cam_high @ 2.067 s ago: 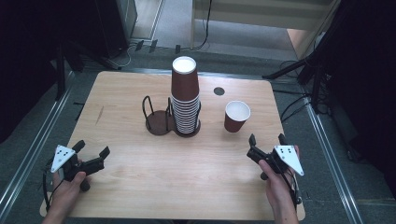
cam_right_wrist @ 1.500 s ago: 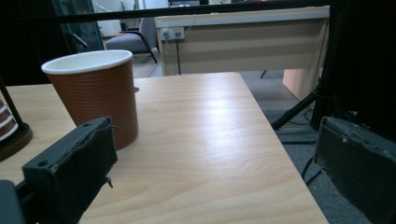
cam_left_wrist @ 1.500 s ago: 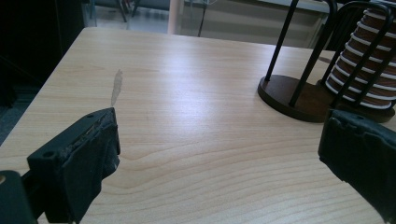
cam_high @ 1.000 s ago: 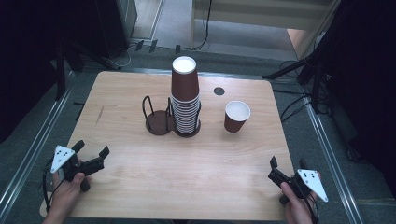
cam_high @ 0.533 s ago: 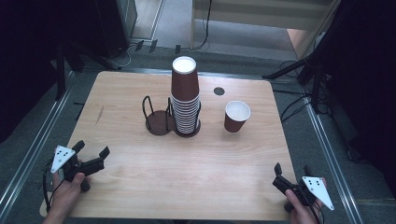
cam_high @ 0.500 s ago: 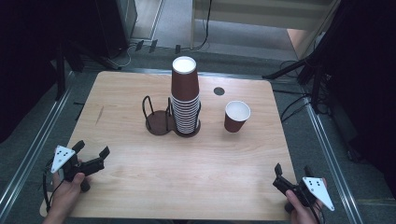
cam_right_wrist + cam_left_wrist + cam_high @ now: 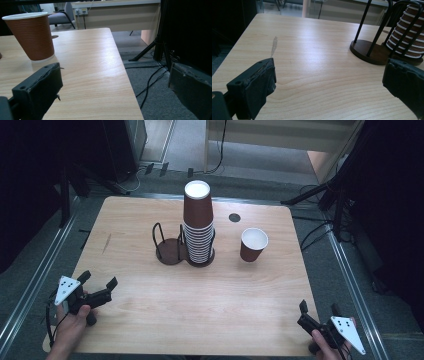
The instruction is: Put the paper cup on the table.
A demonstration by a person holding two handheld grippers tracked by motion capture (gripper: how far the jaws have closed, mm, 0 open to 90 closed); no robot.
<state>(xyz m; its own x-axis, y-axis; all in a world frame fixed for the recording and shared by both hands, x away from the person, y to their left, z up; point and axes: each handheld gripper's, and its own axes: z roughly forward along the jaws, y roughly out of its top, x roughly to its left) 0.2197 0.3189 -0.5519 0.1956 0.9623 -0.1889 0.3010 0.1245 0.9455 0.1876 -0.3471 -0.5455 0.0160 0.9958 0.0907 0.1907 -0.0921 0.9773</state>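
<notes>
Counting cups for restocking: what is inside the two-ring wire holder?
The holder's right ring holds a tall cup stack; the left ring is bare down to its base. The stack hides its own ring's base.

Left gripper point(image 7: 97, 282) held low at the near left, jaws spread wide, nothing between them, pointing forward and right; left hand point(image 7: 72, 322) wrapped around its grip. Right gripper point(image 7: 317, 309) at the near right corner, jaws likewise parted and empty, angled forward; right hand point(image 7: 325, 351) barely in view at the bottom edge.
</notes>
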